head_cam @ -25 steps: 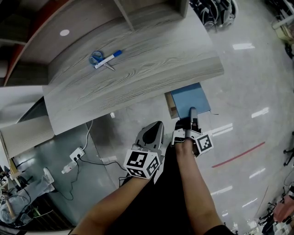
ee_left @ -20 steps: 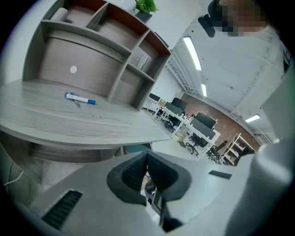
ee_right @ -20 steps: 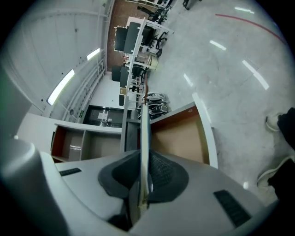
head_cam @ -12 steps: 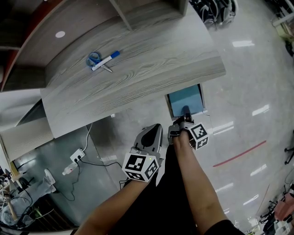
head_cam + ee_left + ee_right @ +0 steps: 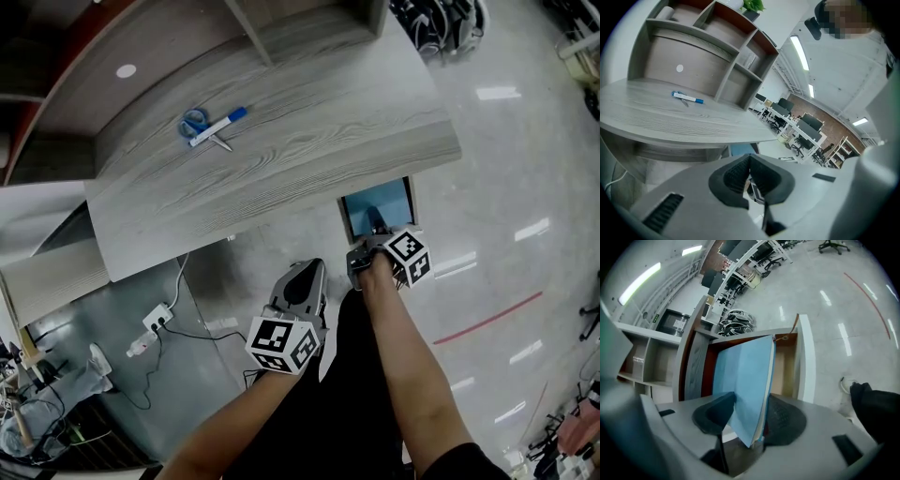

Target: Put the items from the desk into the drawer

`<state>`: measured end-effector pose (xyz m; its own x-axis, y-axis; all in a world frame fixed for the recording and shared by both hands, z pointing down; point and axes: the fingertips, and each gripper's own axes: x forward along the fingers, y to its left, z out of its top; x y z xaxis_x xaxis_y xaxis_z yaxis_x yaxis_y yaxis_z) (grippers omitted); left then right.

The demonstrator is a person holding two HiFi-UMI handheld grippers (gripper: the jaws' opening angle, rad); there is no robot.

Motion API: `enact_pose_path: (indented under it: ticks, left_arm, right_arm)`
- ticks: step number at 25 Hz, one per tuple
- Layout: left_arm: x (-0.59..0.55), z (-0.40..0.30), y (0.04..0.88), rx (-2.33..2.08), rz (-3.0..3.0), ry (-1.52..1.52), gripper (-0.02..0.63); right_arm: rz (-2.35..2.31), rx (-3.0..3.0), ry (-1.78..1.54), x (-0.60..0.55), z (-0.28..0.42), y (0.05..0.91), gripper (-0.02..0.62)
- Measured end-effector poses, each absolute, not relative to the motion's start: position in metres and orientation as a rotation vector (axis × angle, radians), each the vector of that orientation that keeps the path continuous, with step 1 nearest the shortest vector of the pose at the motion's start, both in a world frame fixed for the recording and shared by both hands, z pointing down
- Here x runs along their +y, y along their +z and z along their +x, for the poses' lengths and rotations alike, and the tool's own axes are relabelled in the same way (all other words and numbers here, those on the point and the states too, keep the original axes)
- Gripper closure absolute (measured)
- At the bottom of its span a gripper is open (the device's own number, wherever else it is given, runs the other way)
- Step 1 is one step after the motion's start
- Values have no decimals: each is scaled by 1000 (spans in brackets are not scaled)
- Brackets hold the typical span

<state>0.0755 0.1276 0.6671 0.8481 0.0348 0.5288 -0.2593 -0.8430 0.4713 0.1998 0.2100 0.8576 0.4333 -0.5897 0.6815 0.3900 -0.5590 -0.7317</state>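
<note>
Right gripper (image 5: 377, 231) clamping blue notebook (image 5: 382, 200) over open drawer (image 5: 348, 221), frame centre. Left gripper (image 5: 302, 278) sitting clenched, empty, lower centre. Scissors (image 5: 194, 122), marker (image 5: 219, 125) lying upper left on grey worktop (image 5: 319, 122); glossy floor (image 5: 506, 169) reflecting lights.

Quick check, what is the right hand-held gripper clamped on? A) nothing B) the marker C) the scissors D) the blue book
D: the right gripper view shows the right hand-held gripper shut on the blue book, above the open drawer; the scissors and marker lie on the desk.
</note>
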Motion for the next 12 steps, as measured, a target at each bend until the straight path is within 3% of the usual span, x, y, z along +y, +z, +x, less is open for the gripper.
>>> enact_pose_path:
  ticks: [12]
  left_arm:
    - [140,78,652,-153,2489,685,591]
  right_arm:
    - [-1792,270,-1531,216,178,854,364]
